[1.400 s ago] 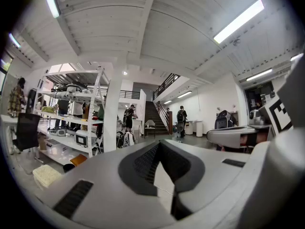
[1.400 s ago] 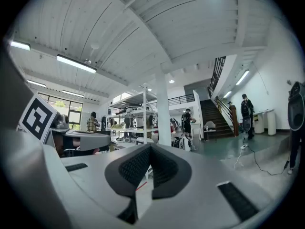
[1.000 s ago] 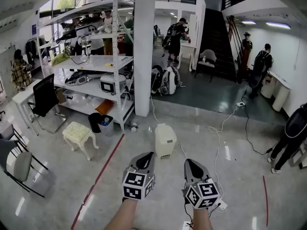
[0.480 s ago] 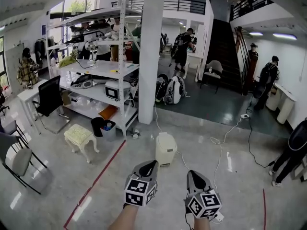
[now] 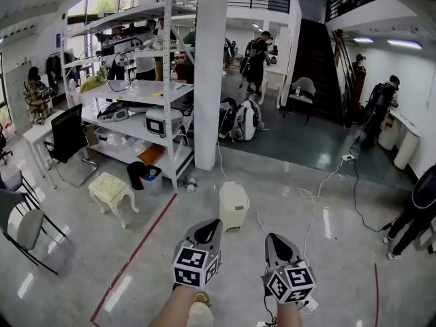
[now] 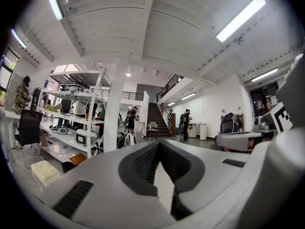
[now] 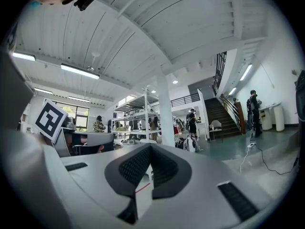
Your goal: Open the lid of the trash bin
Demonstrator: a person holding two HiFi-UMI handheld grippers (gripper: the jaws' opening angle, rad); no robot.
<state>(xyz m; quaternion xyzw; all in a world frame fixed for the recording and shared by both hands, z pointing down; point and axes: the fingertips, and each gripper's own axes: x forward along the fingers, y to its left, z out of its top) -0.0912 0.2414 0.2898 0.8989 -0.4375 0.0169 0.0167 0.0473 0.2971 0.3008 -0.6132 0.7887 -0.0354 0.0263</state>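
The trash bin [image 5: 233, 203] is a cream plastic box with its lid down. It stands on the floor in front of the white pillar [image 5: 208, 73]. In the head view both grippers hang low, well short of the bin and not touching it. My left gripper [image 5: 208, 229] points at the bin's near left side, jaws together and empty. My right gripper [image 5: 275, 241] sits to the bin's near right, also closed on nothing. The left gripper view shows the left gripper [image 6: 158, 144] with its pads meeting at the tip. The right gripper view shows the same for the right gripper [image 7: 150, 147].
A metal shelving rack [image 5: 139, 94] stands at the left, with a small black waste basket [image 5: 139, 174] and a padded stool [image 5: 112, 189] near it. A red tape line [image 5: 139, 247] runs on the floor left of me. A cable [image 5: 313, 203] trails to the right. A person [image 5: 415, 210] stands at the right edge.
The view swayed slightly. Both grippers stay low and closed at about the same distance from the bin. A foot now shows at the bottom edge.
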